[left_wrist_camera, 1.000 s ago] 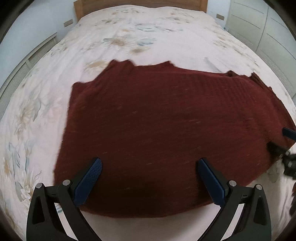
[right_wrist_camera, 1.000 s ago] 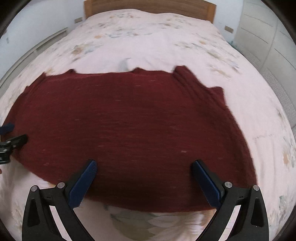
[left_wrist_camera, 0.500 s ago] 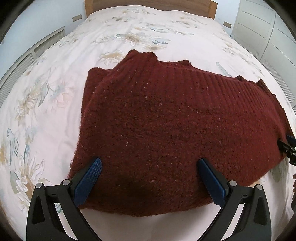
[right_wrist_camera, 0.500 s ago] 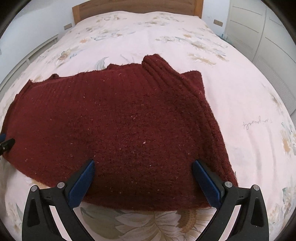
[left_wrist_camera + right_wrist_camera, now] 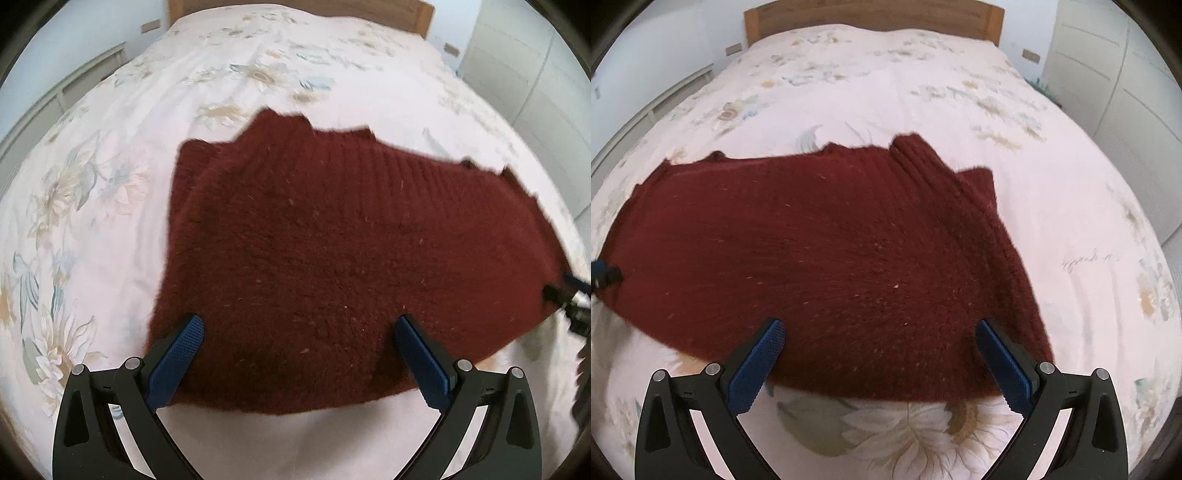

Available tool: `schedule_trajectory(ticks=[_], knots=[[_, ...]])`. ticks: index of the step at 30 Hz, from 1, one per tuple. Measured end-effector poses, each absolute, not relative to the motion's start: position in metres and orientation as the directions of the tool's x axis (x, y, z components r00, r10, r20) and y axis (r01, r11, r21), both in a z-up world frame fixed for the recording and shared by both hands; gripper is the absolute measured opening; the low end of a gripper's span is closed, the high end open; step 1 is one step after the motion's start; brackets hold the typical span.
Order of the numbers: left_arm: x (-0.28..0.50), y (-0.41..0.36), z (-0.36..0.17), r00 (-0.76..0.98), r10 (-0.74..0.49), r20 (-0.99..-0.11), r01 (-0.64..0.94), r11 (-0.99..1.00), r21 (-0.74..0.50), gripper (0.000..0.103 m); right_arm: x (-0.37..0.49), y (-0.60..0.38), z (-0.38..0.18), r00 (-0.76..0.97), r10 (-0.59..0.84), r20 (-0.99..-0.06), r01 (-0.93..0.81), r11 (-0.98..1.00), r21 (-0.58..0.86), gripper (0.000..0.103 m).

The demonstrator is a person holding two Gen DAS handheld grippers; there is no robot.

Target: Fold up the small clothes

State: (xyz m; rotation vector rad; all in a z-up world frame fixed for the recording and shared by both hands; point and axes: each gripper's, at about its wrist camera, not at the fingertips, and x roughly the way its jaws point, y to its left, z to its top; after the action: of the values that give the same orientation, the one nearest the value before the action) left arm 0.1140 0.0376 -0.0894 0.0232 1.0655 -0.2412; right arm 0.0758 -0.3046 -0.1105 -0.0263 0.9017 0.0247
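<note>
A dark red knit sweater (image 5: 332,236) lies flat on the bed (image 5: 221,85) with its floral cover. The left gripper (image 5: 301,354) and right gripper (image 5: 879,358) hang over its near hem — jaws spread wide, holding nothing — the knit showing between each pair of fingers.

Left gripper (image 5: 299,350): black frame arms with steel pivot pins, two blue textured fingers (image 5: 175,363) spread wide, nothing between them. It is poised over the near-left part of the dark red fuzzy knitted sweater (image 5: 332,236); contact cannot be told. Its tip shows at that sweater's left edge in the right wrist view (image 5: 604,275).

Right gripper (image 5: 880,360): same black and blue build, fingers (image 5: 1004,369) equally wide apart, empty, over the sweater's near-right hem.
</note>
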Motion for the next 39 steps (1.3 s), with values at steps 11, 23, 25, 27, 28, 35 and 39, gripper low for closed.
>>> schedule_trajectory(ticks=[11, 23, 25, 27, 28, 35, 39], knots=[[0.144, 0.114, -0.105, 0.374, -0.212, -0.903, 0.013, 0.975, -0.223, 0.102, 0.043, -0.309, -0.102, 0.621, 0.028, -0.783, -0.024, 1.0, 0.017, 0.103], [0.161, 0.084, -0.124, 0.285, -0.384, -0.878, 0.099, 0.923, -0.372, 0.059, 0.029, -0.335, -0.11, 0.593, 0.001, -0.805, 0.047, 0.998, 0.036, 0.103], [0.164, 0.082, -0.121, 0.269, -0.414, -0.87, 0.101, 0.91, -0.402, 0.04, 0.026, -0.34, -0.108, 0.597, 0.0, -0.802, 0.054, 0.998, 0.041, 0.103], [0.166, 0.076, -0.115, 0.27, -0.417, -0.868, 0.087, 0.908, -0.409, 0.03, 0.025, -0.345, -0.106, 0.599, 0.0, -0.8, 0.064, 0.997, 0.048, 0.103], [0.166, 0.075, -0.111, 0.271, -0.413, -0.869, 0.093, 0.91, -0.404, 0.029, 0.024, -0.347, -0.105, 0.6, 0.001, -0.8, 0.068, 0.996, 0.052, 0.103], [0.157, 0.043, -0.048, 0.328, -0.417, -0.848, 0.21, 0.907, -0.365, 0.026, 0.018, -0.369, -0.095, 0.626, 0.004, -0.78, 0.09, 0.993, 0.078, 0.103], [0.155, 0.003, -0.004, 0.332, -0.466, -0.82, 0.296, 0.877, -0.379, 0.025, 0.014, -0.388, -0.086, 0.646, 0.004, -0.763, 0.119, 0.987, 0.106, 0.103]])
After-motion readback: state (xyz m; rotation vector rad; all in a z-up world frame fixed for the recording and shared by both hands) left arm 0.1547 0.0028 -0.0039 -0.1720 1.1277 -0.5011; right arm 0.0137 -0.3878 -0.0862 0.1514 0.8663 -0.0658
